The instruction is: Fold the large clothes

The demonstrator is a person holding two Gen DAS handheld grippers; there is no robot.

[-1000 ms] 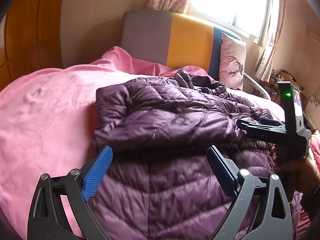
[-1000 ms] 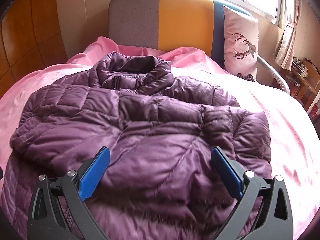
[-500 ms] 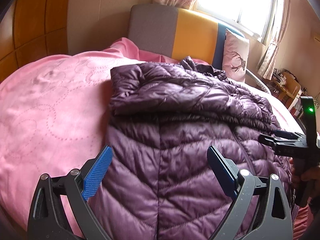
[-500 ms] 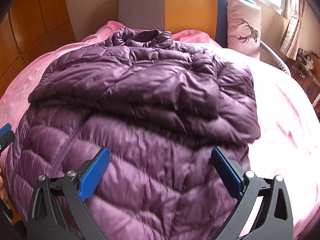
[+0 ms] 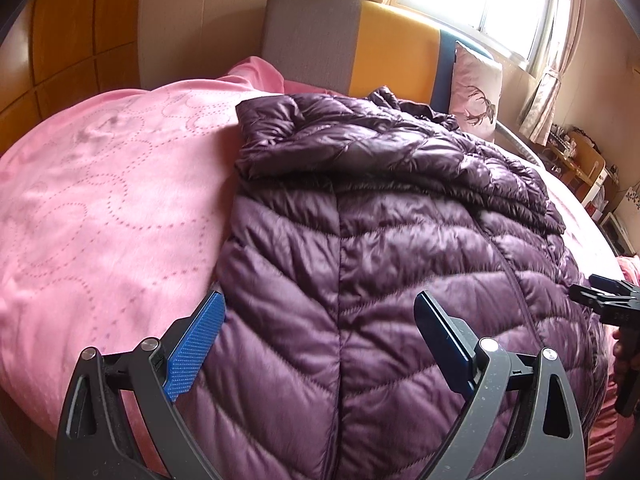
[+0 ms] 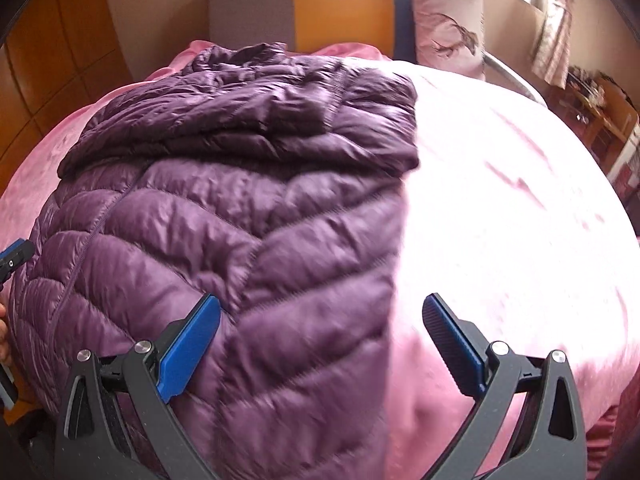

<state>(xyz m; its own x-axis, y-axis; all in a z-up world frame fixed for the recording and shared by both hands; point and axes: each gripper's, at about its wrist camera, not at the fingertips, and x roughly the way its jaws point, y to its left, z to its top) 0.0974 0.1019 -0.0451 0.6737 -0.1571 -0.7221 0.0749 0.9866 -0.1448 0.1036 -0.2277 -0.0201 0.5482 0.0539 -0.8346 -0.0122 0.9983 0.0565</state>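
Blue pads: the left gripper (image 5: 320, 344) held its jaws spread with nothing between them, lower centre of the left wrist view; its left fingertip (image 5: 198, 340) sat at the jacket's side edge.
Right jaws: the right gripper (image 6: 320, 346) was likewise spread and empty, its left pad (image 6: 188, 350) over the quilting, its right pad over bare blanket.
Task item: the purple down jacket (image 5: 400, 248) lay on the pink blanket (image 5: 108, 208), filling the centre of both views, sleeves crossed over the chest in the upper half, hem toward the cameras.
Recent change: a second earlier both cameras were over the sleeve area; half a second earlier they had drawn back; at this moment the lower body of the jacket filled the foreground.
Meaning for task: the sleeve folds appeared done, and both grippers seemed to be positioning at the two hem corners for a bottom-to-top fold.
Other difference: the right gripper had slid from upper right toward the right edge of the left view (image 5: 612, 308).
Surroundings: headboard (image 5: 360, 44) and deer pillow (image 5: 476, 92), upper frame.
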